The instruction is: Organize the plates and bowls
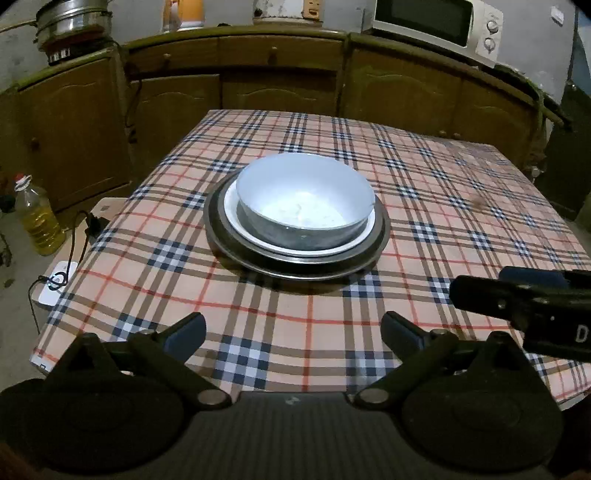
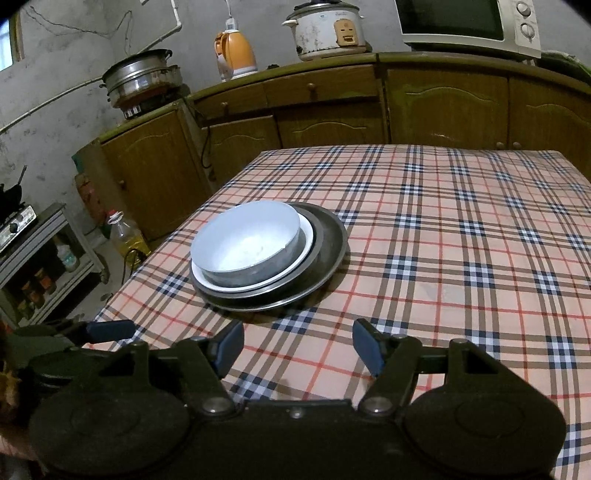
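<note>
Here's the stack: a pale blue round bowl with grey metal sides [image 1: 304,199] sits inside a white shallow plate [image 1: 236,218], which nests in a dark round metal plate [image 1: 221,240], all resting mid-table on the pink plaid tablecloth covering the table [image 1: 461,206]. Looks like the nesting is already done, biggest at the bottom, though that's my read.

Both claws are back at the near edge, well apart from the stack. The left claw [image 1: 293,330] is released, jaws wide, nothing between them, and the stack lies straight ahead of it, dead centre. The right claw [image 2: 297,347] is also spread and empty; from its view the stack sits ahead and off to the left. So the left one has the straighter line in. The stack is round, so no long axis to line up.

Nothing on the cloth stands between claws and stack. Around: wooden cabinets [image 1: 280,77] on the far side, a white microwave [image 1: 436,26] far right, an orange kettle [image 2: 236,55], a white rice cooker [image 2: 327,31], a steel steamer pot [image 2: 142,77] far left, and a bottle of yellow oil [image 1: 37,218] on the floor left.
</note>
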Demonstrator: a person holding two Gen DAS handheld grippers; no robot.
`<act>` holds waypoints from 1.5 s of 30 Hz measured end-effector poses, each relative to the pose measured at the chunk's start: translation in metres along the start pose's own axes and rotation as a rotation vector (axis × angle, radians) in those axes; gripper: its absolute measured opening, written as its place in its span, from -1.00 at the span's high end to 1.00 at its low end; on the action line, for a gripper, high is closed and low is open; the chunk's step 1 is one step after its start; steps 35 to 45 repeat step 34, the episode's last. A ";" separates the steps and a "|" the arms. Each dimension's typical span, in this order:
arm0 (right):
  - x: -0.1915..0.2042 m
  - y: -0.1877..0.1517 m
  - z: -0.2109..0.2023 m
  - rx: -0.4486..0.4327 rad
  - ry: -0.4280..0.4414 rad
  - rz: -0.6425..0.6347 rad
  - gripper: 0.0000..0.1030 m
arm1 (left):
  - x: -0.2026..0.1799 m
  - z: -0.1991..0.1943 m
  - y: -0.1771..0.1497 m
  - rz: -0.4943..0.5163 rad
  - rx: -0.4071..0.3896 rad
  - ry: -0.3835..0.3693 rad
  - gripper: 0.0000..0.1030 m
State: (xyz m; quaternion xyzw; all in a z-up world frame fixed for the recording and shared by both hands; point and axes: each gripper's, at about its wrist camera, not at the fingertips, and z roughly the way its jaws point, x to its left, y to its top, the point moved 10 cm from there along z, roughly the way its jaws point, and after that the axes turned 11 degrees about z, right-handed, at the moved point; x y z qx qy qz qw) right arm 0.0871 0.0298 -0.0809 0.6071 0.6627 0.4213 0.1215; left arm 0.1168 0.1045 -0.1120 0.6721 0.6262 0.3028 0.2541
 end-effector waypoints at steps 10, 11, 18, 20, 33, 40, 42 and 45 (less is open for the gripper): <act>-0.004 -0.001 -0.003 0.000 0.006 0.017 -0.53 | -0.006 0.002 -0.001 0.038 0.016 0.028 -1.00; -0.005 -0.001 -0.003 0.001 0.007 0.018 -0.53 | -0.006 0.002 -0.001 0.040 0.017 0.026 -1.00; -0.008 -0.002 0.000 0.013 0.013 0.031 -0.53 | -0.008 0.008 -0.004 0.035 0.038 0.018 -1.00; -0.009 -0.003 0.001 0.016 0.013 0.032 -0.53 | -0.008 0.008 -0.004 0.034 0.039 0.018 -1.00; -0.013 -0.008 0.010 0.042 0.017 0.046 -0.53 | -0.005 0.013 -0.006 0.007 0.035 0.012 -1.00; -0.014 -0.008 0.011 0.044 0.017 0.048 -0.53 | -0.004 0.013 -0.007 0.008 0.037 0.013 -1.00; -0.014 -0.008 0.011 0.044 0.017 0.048 -0.53 | -0.004 0.013 -0.007 0.008 0.037 0.013 -1.00; -0.014 -0.008 0.011 0.044 0.017 0.048 -0.53 | -0.004 0.013 -0.007 0.008 0.037 0.013 -1.00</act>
